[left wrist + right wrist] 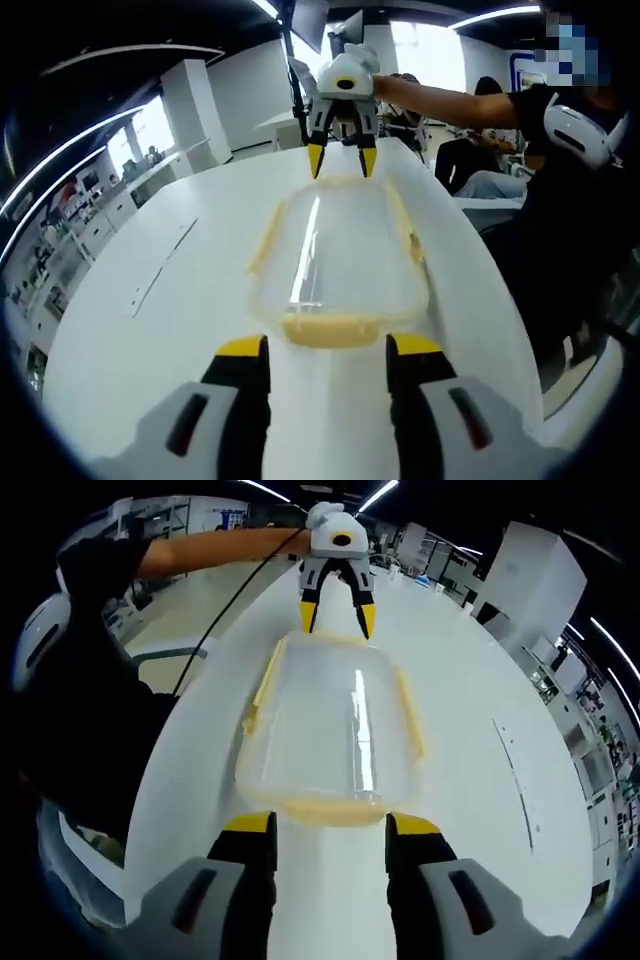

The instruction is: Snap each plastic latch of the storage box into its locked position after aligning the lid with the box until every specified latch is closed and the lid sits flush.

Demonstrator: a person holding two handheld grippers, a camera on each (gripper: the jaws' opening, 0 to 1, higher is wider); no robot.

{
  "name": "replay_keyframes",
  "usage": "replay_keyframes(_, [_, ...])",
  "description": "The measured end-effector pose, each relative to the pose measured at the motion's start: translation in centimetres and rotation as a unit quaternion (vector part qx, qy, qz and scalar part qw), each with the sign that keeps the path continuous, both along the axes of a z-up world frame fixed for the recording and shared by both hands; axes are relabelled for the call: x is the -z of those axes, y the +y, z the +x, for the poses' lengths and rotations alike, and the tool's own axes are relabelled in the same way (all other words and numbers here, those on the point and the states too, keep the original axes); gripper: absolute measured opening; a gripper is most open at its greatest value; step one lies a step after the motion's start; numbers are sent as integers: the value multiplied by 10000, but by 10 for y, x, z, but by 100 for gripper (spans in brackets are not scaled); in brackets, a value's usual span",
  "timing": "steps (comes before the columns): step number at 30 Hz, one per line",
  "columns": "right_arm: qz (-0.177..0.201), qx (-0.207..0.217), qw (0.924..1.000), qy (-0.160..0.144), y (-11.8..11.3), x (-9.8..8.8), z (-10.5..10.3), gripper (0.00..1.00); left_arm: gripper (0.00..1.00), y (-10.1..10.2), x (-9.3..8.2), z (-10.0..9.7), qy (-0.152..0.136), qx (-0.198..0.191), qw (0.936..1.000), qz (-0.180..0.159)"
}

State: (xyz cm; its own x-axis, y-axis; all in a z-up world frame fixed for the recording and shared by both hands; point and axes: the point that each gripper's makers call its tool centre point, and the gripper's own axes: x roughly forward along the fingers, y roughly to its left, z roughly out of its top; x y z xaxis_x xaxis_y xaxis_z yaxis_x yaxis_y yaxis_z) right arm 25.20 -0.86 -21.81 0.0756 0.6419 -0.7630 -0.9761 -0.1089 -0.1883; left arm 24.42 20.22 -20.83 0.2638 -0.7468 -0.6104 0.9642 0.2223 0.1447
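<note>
Now 1 storage box (340,255), 2 open claws: left claw (327,352), right claw (327,830)

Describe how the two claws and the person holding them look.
Each claw has a white and grey body with black fingers tipped in yellow. The left claw trails a black cable; the right claw looks the same. The person wears a black short-sleeved top and white gear at the chest.
</note>
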Motion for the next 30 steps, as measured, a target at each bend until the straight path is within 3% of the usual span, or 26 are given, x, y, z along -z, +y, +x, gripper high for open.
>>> replay_keyframes(4, [375, 99, 9991, 157, 0, -1, -8, 46, 47, 1, -16, 10, -8, -296, 9984, -481])
replay_keyframes(6, [620, 187, 9977, 205, 1, -2, -11, 48, 47, -7, -32, 13, 254, -504, 9919, -1140])
replay_keyframes(8, [826, 308, 9959, 222, 2, -6, -9, 50, 47, -6, -35, 23, 259, -781, 9883, -1284])
replay_keyframes(10, [860, 401, 9954, 148, 1, -1, -9, 51, 46, -8, -34, 28, 631, -1011, 9811, -1527])
replay_keyframes(13, [1062, 499, 9930, 122, 0, 0, -12, 51, 48, -12, -34, 30, 723, -975, 9767, -1771])
replay_keyframes(15, [1164, 549, 9916, 113, 0, 0, -16, 52, 51, -13, -34, 36, 883, -1171, 9694, -1967])
replay_keyframes(22, [1476, 738, 9863, 29, 9, -2, -22, 57, 61, -22, -22, 46, 1302, -1645, 9545, -2118])
replay_keyframes(25, [1317, 835, 9873, -317, 8, 2, -15, 58, 69, -28, -18, 47, 1677, -1838, 9407, -2304])
replay_keyframes(28, [1314, 914, 9861, -456, 12, 6, -21, 63, 74, -35, -15, 50, 2182, -2171, 9135, -2659])
replay_keyframes(30, [1359, 1023, 9838, -564, 15, 8, -21, 65, 74, -44, -16, 46, 2298, -2179, 9048, -2847])
